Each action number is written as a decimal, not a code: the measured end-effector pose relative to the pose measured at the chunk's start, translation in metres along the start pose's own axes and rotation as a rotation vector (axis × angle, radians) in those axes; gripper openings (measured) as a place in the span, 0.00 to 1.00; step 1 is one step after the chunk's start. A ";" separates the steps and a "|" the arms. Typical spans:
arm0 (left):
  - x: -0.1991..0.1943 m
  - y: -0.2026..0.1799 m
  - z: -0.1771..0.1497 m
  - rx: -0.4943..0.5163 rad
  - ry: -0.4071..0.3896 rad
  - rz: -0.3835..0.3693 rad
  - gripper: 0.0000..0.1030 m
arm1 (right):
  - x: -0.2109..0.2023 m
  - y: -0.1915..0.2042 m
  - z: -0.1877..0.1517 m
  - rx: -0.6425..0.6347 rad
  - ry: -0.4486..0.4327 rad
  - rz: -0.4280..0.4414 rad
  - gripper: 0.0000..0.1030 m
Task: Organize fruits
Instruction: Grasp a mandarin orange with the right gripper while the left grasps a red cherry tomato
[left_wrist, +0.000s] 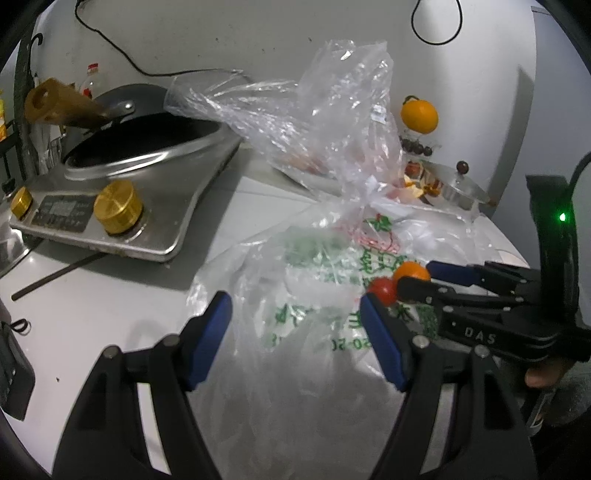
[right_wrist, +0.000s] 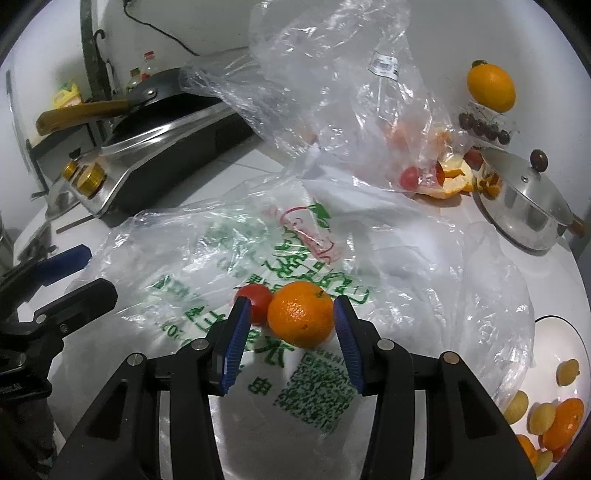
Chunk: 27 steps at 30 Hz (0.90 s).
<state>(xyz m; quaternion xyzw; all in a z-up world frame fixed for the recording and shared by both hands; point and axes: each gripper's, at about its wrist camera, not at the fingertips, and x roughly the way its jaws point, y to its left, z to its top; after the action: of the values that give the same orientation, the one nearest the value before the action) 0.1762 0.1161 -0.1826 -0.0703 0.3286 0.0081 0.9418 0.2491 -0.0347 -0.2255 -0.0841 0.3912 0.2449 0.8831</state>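
Note:
An orange (right_wrist: 301, 314) and a small red tomato (right_wrist: 255, 297) lie on a printed plastic bag (right_wrist: 258, 258) on the white counter. My right gripper (right_wrist: 291, 325) is open, its blue pads either side of the orange, not touching it. The left wrist view shows the same orange (left_wrist: 410, 271) and tomato (left_wrist: 383, 290), with the right gripper (left_wrist: 417, 275) coming in from the right. My left gripper (left_wrist: 295, 325) is open above the crumpled bag (left_wrist: 314, 295), holding nothing. A clear bag (right_wrist: 332, 92) behind holds tomatoes (right_wrist: 409, 176) and orange peel (right_wrist: 456, 177).
A white bowl (right_wrist: 554, 325) at the lower right holds oranges and yellow fruits. A steel pot with lid (right_wrist: 524, 203) stands at the right. An induction cooker with a wok (left_wrist: 122, 177) stands at the left. An orange (left_wrist: 419, 115) sits on dark grapes by the wall.

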 end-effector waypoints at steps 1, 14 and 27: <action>0.001 -0.001 0.001 0.001 0.000 -0.002 0.71 | 0.001 -0.001 0.000 0.001 0.002 -0.003 0.47; 0.018 -0.024 0.011 0.047 0.024 0.001 0.71 | 0.004 -0.012 -0.006 -0.001 -0.003 0.023 0.41; 0.015 -0.058 0.021 0.126 -0.005 0.002 0.71 | -0.026 -0.033 -0.007 0.016 -0.083 0.045 0.40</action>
<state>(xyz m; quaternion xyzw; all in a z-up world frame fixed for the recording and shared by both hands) 0.2045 0.0611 -0.1679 -0.0106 0.3261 -0.0113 0.9452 0.2457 -0.0753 -0.2127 -0.0581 0.3581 0.2647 0.8935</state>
